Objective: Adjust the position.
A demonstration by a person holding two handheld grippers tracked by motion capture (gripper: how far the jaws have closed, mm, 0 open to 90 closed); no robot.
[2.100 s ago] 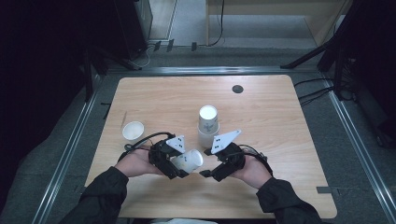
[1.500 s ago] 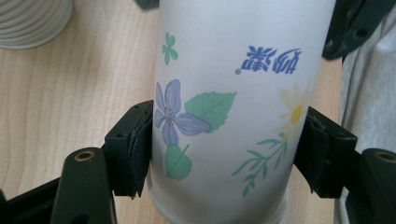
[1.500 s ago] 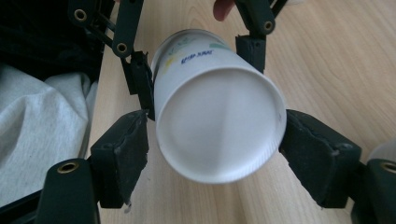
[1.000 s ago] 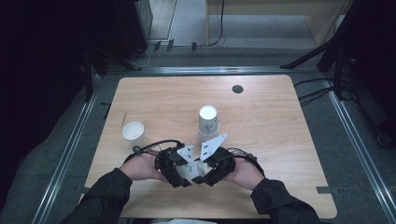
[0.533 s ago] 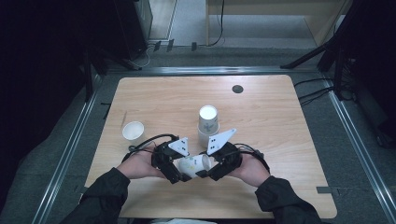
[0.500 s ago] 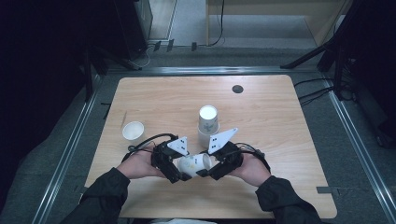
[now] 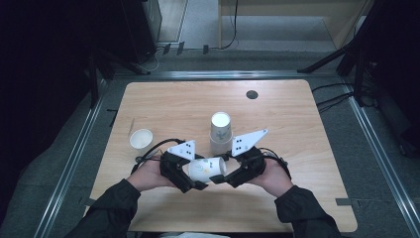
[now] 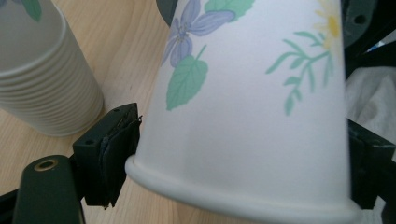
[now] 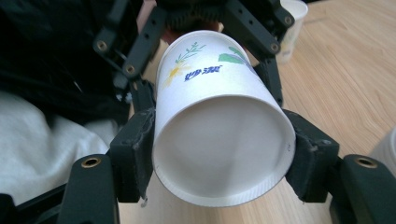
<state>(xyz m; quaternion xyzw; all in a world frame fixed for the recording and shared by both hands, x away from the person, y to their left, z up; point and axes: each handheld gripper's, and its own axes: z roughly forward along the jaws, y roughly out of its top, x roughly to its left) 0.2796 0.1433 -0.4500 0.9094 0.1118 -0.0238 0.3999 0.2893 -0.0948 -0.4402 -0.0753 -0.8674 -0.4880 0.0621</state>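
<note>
**Thin paper cup, passed base to rim**

High view: the paper cup [image 7: 205, 168] hangs sideways above the surface [image 7: 297, 124], at 6 o'clock of the cup stack [image 7: 220, 131]. It looks light and crushable.

Left gripper view: the left gripper [image 8: 243, 186] has just been opening; its fingers [image 8: 114, 149] flank the stiff rim at 9 and 3 o'clock.

Right gripper view: the right gripper [image 9: 219, 161] clamps the firm base.

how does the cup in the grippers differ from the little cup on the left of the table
The flowered cup lies on its side off the table, between both grippers; the small cup stands upright on the wood, alone. The flowered cup is taller with printed leaves and flowers; the small cup looks plain and squat. Both are white.
</note>
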